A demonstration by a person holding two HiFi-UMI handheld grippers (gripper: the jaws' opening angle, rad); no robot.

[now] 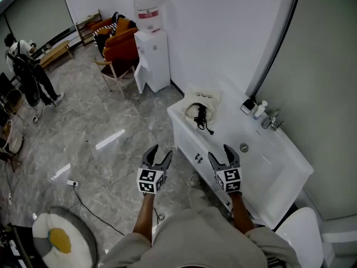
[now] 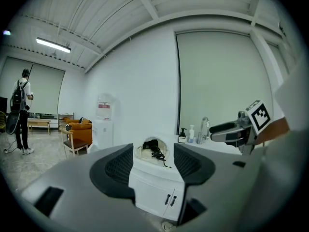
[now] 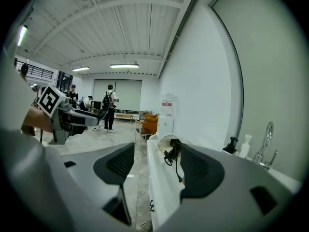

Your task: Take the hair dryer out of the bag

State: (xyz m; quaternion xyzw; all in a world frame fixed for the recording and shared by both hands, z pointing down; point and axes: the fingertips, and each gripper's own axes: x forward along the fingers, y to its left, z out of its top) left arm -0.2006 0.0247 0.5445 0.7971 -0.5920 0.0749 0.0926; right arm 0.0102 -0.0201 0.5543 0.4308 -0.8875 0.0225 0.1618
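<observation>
Fingers [image 2: 116, 170] of left gripper [image 1: 156, 158], right gripper [image 1: 223, 157] released, empty; risk of dragging bag [image 1: 204, 97] off worktop [image 1: 226, 135] by seemingly snagged cord [image 1: 208, 128] of hair dryer [image 1: 199, 113].

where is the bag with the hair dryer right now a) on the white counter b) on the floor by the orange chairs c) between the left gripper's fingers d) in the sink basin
a: the bag lies on the white counter, the hair dryer showing at its mouth; the left gripper and right gripper are open, short of it.
</observation>
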